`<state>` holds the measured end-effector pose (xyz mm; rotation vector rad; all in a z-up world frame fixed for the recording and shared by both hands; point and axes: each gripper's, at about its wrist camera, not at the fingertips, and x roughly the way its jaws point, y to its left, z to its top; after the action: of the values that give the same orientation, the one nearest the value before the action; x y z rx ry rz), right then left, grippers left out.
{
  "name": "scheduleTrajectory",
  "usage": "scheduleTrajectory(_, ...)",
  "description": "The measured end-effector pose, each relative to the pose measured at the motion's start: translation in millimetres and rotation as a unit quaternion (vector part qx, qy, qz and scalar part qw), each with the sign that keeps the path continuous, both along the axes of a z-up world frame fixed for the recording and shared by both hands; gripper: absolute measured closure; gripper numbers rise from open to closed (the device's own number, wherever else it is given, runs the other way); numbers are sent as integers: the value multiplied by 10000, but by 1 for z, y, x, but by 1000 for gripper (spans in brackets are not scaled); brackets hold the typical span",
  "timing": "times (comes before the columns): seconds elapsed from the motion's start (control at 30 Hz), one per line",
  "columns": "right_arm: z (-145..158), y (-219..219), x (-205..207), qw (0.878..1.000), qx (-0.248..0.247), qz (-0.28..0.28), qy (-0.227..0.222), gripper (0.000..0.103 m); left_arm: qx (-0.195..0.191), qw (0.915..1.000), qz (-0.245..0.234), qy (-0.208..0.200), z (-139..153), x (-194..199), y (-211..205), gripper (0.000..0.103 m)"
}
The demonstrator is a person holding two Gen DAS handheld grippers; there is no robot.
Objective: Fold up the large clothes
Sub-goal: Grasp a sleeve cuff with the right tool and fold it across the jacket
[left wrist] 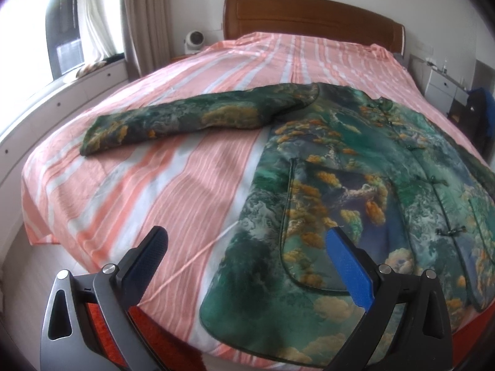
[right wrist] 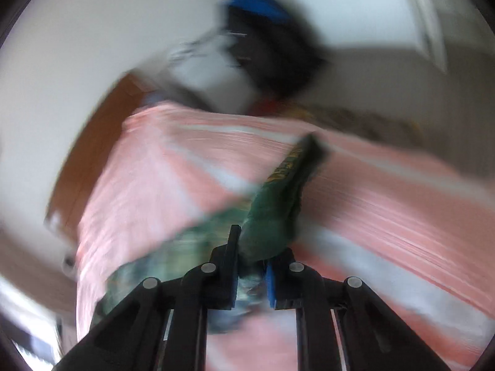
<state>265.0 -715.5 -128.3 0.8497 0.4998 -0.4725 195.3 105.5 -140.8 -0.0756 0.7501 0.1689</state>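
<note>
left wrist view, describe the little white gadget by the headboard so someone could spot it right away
Start at the wooden headboard behind the pink striped bed. Left of it, near the beige curtain, sits a small white fan-like device, round-faced, the only rounded white object there.

The green and gold patterned padded jacket (left wrist: 355, 185) lies flat on the bed with the pink and white striped sheet (left wrist: 191, 185), at its near right side. One sleeve (left wrist: 185, 120) reaches out to the left. The brown wooden headboard (left wrist: 312, 18) stands behind. A small white round fan (left wrist: 195, 40) sits left of it.
</note>
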Motion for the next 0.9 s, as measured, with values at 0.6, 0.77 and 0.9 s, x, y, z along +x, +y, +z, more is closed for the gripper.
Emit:
scheduleTrajectory(0.6,46,441,229,8997,-1079,4229,-43,50,-450,9986,280,38,-12,5,34,1)
scheduleTrajectory(0.77,-21,472,215,8931,-371,4469,357,26,-527,9982,279,69,-14,5,34,1)
scheduleTrajectory(0.9,-17,465,176,8880,-301,4588,31,24,-439,9989,162,23,-13,5,27,1)
